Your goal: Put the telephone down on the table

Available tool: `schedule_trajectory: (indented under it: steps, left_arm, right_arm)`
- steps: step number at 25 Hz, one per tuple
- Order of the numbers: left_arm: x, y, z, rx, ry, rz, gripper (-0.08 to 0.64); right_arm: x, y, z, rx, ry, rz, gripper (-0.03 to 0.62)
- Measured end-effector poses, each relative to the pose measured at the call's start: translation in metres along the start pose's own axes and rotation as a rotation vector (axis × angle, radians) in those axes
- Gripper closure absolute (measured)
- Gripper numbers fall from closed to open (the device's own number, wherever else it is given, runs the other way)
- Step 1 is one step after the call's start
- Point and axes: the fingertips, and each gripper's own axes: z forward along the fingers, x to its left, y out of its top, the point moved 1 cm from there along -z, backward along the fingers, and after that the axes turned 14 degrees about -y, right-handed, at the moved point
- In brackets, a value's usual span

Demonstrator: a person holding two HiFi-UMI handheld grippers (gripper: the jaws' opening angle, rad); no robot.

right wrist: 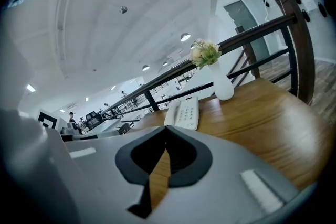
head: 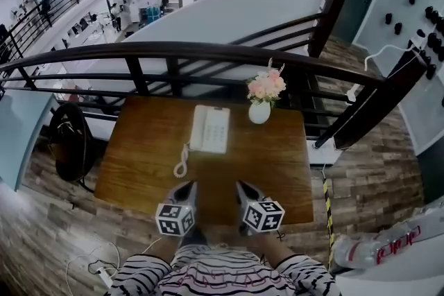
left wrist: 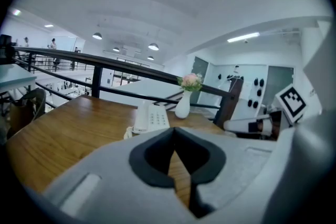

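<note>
A white telephone (head: 210, 128) lies flat on the wooden table (head: 139, 156), handset on its cradle, with its coiled cord (head: 182, 161) trailing toward me. It also shows ahead in the left gripper view as the telephone (left wrist: 151, 118) and in the right gripper view as the telephone (right wrist: 184, 112). My left gripper (head: 186, 188) and right gripper (head: 244, 188) hover side by side at the table's near edge, well short of the phone. Both are shut with nothing between the jaws, as the left gripper (left wrist: 174, 131) and right gripper (right wrist: 166, 129) views confirm.
A white vase of pink flowers (head: 260, 107) stands at the table's far right, close to the phone. A dark railing (head: 208, 50) runs behind the table. A dark chair (head: 68, 142) stands at the left. Cables lie on the floor at lower left.
</note>
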Motion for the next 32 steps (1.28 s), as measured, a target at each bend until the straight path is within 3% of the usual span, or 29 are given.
schedule_trajectory:
  steps: [16, 32]
  left_arm:
    - [-0.049, -0.034, -0.052, 0.010, 0.033, 0.000, 0.558]
    - [-0.075, -0.036, -0.066, -0.001, 0.037, -0.007, 0.558]
  right_arm:
    - [0.007, -0.032, -0.060, 0.031, 0.038, -0.060, 0.592]
    - [0.010, -0.041, -0.091, 0.053, 0.058, -0.090, 0.593]
